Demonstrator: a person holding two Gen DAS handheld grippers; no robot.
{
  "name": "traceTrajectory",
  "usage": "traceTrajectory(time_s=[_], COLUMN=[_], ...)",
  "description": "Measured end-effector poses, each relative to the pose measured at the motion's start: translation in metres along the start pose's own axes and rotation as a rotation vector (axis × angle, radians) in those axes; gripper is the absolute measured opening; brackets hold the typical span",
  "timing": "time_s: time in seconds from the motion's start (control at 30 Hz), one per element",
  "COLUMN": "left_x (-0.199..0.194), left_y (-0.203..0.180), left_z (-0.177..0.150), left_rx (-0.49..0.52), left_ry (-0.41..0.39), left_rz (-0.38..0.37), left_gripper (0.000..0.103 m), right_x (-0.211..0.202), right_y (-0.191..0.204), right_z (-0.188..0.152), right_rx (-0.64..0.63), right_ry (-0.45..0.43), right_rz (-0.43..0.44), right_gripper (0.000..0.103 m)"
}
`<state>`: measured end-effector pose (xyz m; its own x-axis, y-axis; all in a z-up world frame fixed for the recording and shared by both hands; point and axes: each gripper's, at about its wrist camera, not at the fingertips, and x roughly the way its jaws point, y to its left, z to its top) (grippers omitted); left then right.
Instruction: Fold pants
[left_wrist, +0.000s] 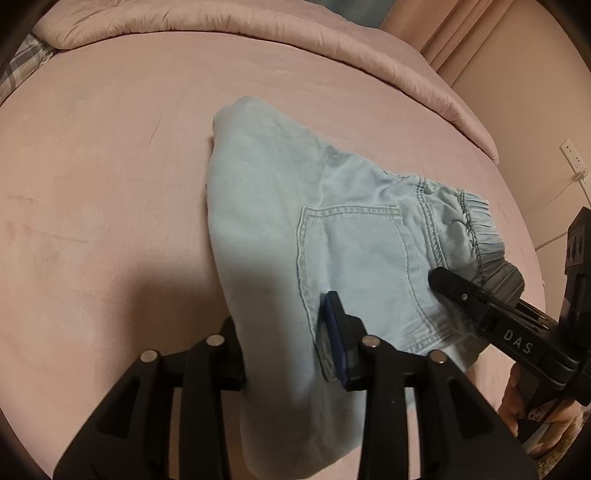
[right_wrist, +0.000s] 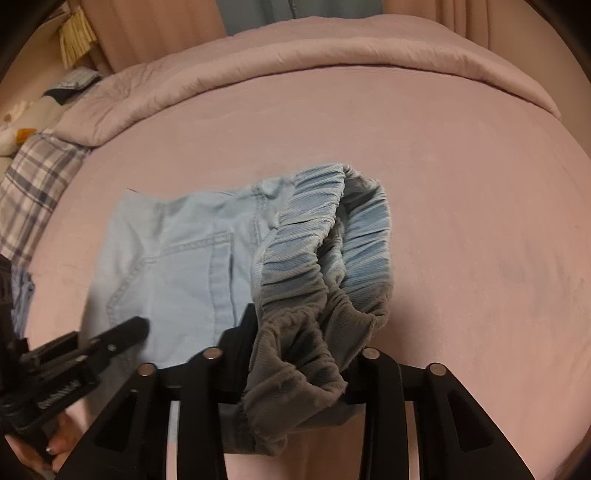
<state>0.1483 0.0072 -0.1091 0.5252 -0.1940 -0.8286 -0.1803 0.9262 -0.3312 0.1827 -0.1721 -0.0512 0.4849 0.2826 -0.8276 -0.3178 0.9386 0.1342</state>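
Light blue denim pants (left_wrist: 332, 236) lie partly folded on a pink bed (left_wrist: 110, 184), back pocket up and elastic waistband (left_wrist: 480, 229) to the right. My left gripper (left_wrist: 291, 343) is shut on the pants fabric beside the pocket; cloth drapes over and between its fingers. My right gripper (right_wrist: 303, 354) is shut on the bunched waistband (right_wrist: 332, 258), which hangs across it. The right gripper's fingers (left_wrist: 465, 295) show in the left wrist view, and the left gripper's fingers (right_wrist: 122, 332) show in the right wrist view. The pants (right_wrist: 177, 266) spread to the left there.
A rolled pink comforter (left_wrist: 258, 33) runs along the far side of the bed. A plaid pillow (right_wrist: 33, 184) and a plush toy (right_wrist: 14, 129) sit at the left. Curtains (left_wrist: 461, 37) and a wall with an outlet (left_wrist: 572, 155) stand to the right.
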Motion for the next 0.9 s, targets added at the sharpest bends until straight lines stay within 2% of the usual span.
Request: traceTrajectory(time_s=[0.07,0.1,0.17,0.27,0.33,0.47,0.57,0.63,0.8,0.9], left_x=[-0.007,-0.013,-0.03,-0.061,-0.081,-0.118,-0.13,-0.137,-0.142,-0.142], left_y=[-0.002,-0.005,-0.009,-0.014,-0.017,-0.026,-0.034,-0.038,-0.041,-0.04], left_z=[0.0,0.0,-0.002,-0.004,-0.007,-0.019,-0.023,-0.031,-0.046,-0.053], left_rx=[0.013,0.02,0.037,0.054,0.068,0.094,0.091,0.095,0.108,0.129], left_ry=[-0.001,-0.01,-0.046,-0.116,-0.149,-0.214,-0.232,-0.237,-0.231,-0.226], left_rz=[0.008,0.016,0.036,0.042,0.048,0.059,0.058,0.06,0.091,0.123], left_gripper=[0.056,0.062,0.083,0.091,0.1,0.102,0.102,0.102,0.102,0.102], right_x=[-0.004,-0.007,-0.017,-0.039,-0.057,-0.098,-0.123,-0.137,-0.143,-0.141], right_y=[-0.003,-0.004,-0.003,0.0,0.001,0.004,0.006,0.005,0.006,0.007], right_z=[-0.002,-0.003,-0.004,-0.007,-0.011,-0.02,-0.027,-0.031,-0.042,-0.05], right_rx=[0.014,0.017,0.013,0.001,-0.006,-0.056,-0.057,-0.047,-0.027,-0.019], right_ry=[-0.007,-0.007,-0.016,-0.063,-0.101,-0.187,-0.24,-0.272,-0.307,-0.3], right_rz=[-0.001,-0.012,-0.046,-0.044,-0.039,-0.072,-0.069,-0.059,-0.09,-0.095], right_gripper=[0.044,0.049,0.054,0.074,0.08,0.082,0.089,0.09,0.09,0.09])
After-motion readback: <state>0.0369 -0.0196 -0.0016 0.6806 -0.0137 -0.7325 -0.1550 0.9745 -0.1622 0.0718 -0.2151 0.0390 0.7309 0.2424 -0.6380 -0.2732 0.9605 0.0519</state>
